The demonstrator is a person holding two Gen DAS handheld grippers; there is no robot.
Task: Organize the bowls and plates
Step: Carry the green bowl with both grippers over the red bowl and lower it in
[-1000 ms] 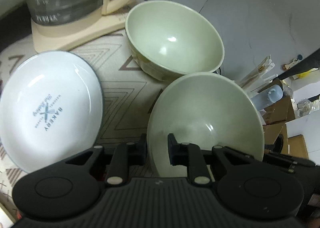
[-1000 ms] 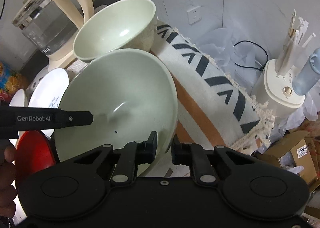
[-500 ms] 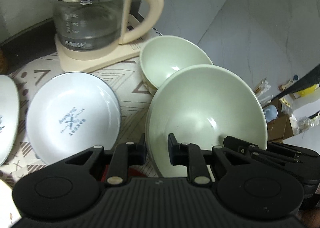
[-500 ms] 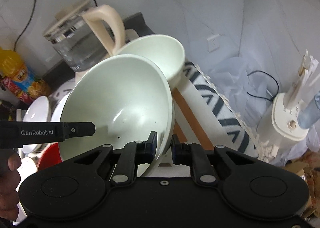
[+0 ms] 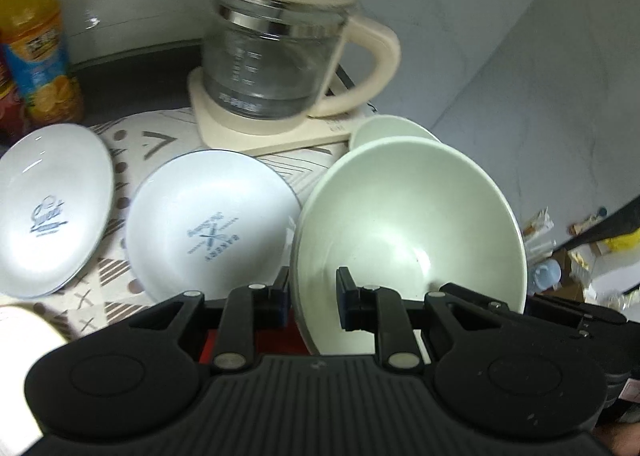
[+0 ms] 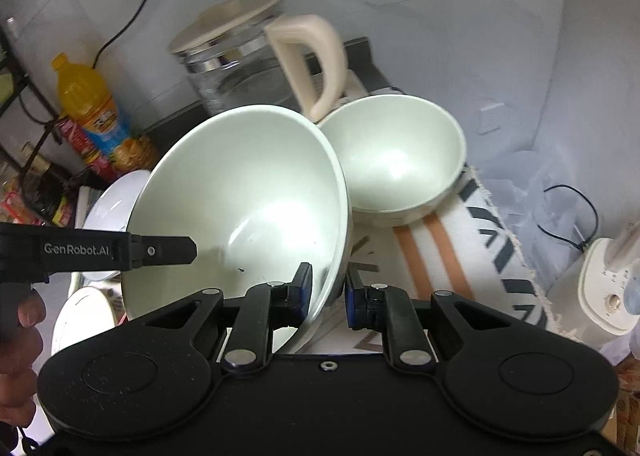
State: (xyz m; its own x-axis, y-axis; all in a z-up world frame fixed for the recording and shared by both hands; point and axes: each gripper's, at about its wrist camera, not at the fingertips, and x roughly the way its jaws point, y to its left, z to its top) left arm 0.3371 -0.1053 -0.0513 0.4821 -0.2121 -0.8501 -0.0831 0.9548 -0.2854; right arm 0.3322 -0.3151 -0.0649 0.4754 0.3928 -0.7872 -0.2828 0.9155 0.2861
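Note:
A wide pale green bowl (image 5: 408, 232) (image 6: 244, 192) is held up in the air by both grippers. My left gripper (image 5: 312, 298) is shut on its left rim. My right gripper (image 6: 328, 292) is shut on its right rim. A second pale green bowl (image 6: 392, 160) sits on the patterned cloth behind it; only its rim (image 5: 384, 128) shows in the left wrist view. Two white plates with blue logos (image 5: 212, 224) (image 5: 48, 208) lie on the cloth to the left.
A glass kettle (image 5: 276, 56) with a cream handle stands on its base at the back. An orange juice bottle (image 5: 36, 52) stands at the back left. A red dish (image 5: 272, 340) lies below the held bowl. A cream appliance (image 6: 608, 296) stands off the table's right edge.
Both grippers have lifted the wide green bowl higher and pulled it back toward me, away from the second bowl. More of the kettle, plates and bottle has come into view.

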